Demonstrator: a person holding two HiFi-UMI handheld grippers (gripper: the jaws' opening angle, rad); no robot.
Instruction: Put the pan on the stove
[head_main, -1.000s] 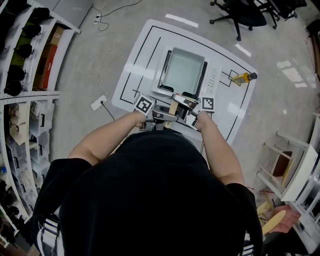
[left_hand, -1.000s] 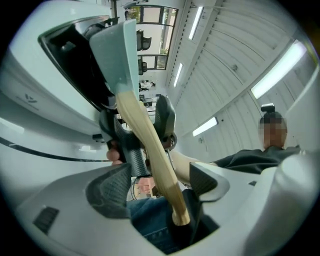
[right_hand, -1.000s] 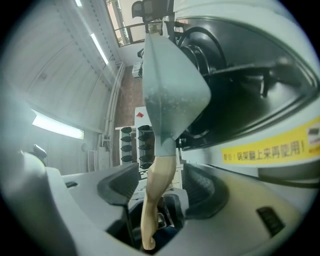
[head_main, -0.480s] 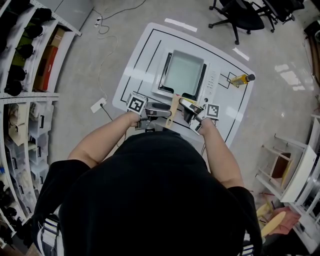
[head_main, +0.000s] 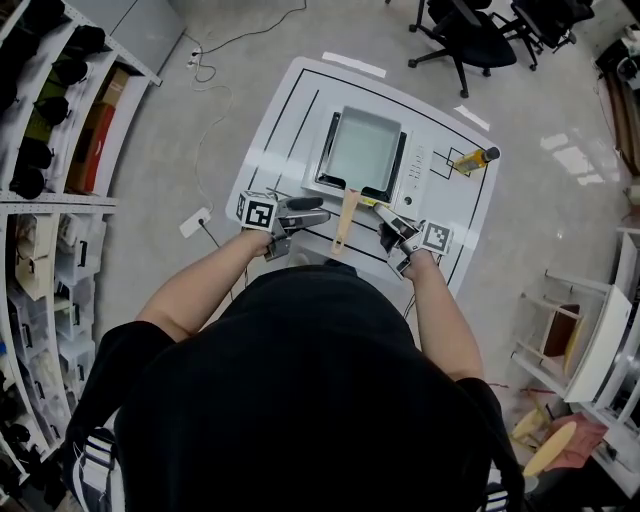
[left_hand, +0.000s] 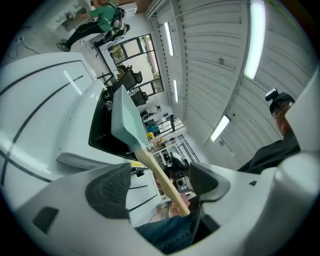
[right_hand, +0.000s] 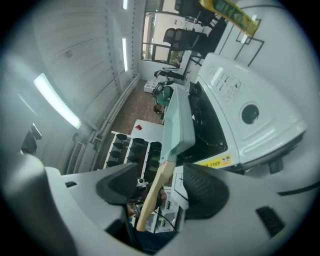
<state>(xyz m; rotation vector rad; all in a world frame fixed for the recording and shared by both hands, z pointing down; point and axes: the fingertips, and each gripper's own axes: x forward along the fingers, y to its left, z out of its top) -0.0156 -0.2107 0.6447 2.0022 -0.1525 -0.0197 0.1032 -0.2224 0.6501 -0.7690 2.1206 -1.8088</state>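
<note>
The square pan (head_main: 360, 150) is seen seated flat on the black top of the portable stove (head_main: 416, 172), which is set near the middle of the white counter (head_main: 268, 140). The pan's wooden handle (head_main: 344, 214) is pointed back toward the person and overhangs the stove's near edge. This orientation is judged to suit a grip from the person's side, and it keeps the handle away from the control strip at the stove's right.

The left tool (head_main: 318, 211) is held just left of the handle and the right tool (head_main: 392, 228) just right of it, both near it but apart from it. In the left gripper view the jaws are seen spread wide, and the ribbed pads (left_hand: 107, 190) are pressed on nothing; the handle is only sighted through the gap, farther off. The right tool's jaws have just been opening and are seen spread wide. There too the handle is seen beyond the gap, and it is touched by neither pad. The wide spread is judged to serve a clean let-go, so that the handle is not caught and the pan is not dragged off the stove top.

A yellow bottle (head_main: 470, 158) is seen lying on the counter beyond the stove's right side, well apart from both tools. With the pan seated on the stove and nothing gripped, the placement is judged complete.
</note>
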